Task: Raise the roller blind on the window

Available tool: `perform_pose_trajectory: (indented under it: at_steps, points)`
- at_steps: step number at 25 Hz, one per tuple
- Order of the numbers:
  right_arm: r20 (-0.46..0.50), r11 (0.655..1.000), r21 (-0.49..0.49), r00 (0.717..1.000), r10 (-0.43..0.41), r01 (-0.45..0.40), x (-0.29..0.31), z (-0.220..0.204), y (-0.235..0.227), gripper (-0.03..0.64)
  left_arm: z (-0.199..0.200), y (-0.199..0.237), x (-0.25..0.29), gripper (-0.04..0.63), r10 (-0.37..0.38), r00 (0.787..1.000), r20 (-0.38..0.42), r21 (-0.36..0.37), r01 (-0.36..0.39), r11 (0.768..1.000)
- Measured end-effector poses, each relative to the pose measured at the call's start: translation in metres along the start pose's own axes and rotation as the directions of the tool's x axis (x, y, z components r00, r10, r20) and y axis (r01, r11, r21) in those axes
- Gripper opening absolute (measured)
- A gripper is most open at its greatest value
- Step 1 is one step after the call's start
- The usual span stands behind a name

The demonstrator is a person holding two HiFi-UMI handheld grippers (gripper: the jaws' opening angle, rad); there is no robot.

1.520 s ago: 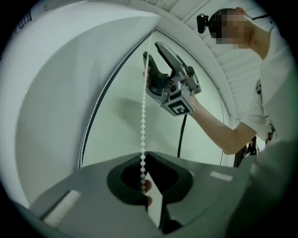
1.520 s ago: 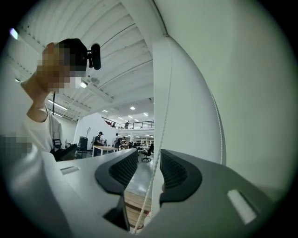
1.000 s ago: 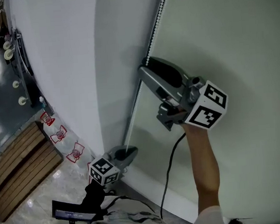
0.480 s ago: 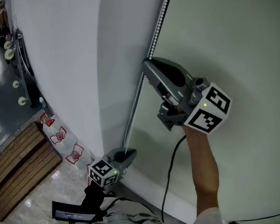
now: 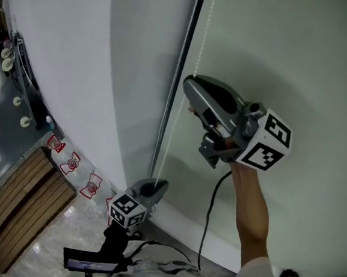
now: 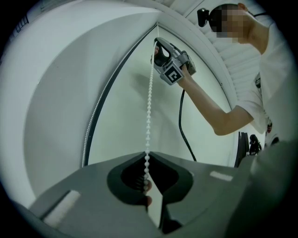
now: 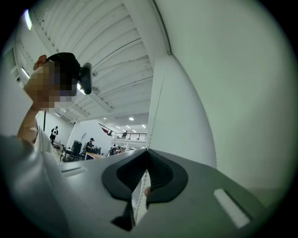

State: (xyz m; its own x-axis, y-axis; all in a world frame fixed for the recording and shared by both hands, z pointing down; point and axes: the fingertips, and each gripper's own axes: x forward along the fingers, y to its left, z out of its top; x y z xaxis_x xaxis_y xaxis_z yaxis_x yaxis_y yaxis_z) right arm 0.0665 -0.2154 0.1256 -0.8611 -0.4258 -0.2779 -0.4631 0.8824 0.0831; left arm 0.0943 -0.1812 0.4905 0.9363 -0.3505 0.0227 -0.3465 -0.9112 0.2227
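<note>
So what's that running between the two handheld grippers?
A white bead chain, gripped by the fingers of the left gripper and the right gripper; the left gripper view shows it clearly.

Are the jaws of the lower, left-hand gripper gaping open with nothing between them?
No, the jaws of the left gripper are closed on the white bead chain, which runs straight up from them.

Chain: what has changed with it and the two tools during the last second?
The right tool has just closed its jaws on the chain, high up; a second ago they stood open. The left tool stayed low, shut on the same chain.
</note>
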Motion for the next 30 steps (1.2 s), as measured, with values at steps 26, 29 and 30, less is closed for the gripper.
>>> perform_pose_trajectory:
  at_steps: [26, 29, 30]
  points:
    - [-0.294, 0.991, 0.131, 0.955, 0.033, 0.006, -0.031, -0.14, 0.034, 0.003, 0.011, -0.004, 0.003, -0.002, -0.018, 1.0, 0.013, 0.017, 0.018, 1.0]
    - [-0.308, 0.986, 0.164, 0.951, 0.037, 0.015, -0.037, -0.16, 0.041, 0.003, 0.012, -0.003, 0.0, -0.002, -0.013, 1.0, 0.013, 0.022, 0.013, 1.0]
    - [-0.31, 0.984, 0.176, 0.95, 0.039, 0.017, -0.039, -0.165, 0.042, 0.003, 0.013, -0.002, 0.0, -0.002, -0.011, 1.0, 0.013, 0.024, 0.01, 1.0]
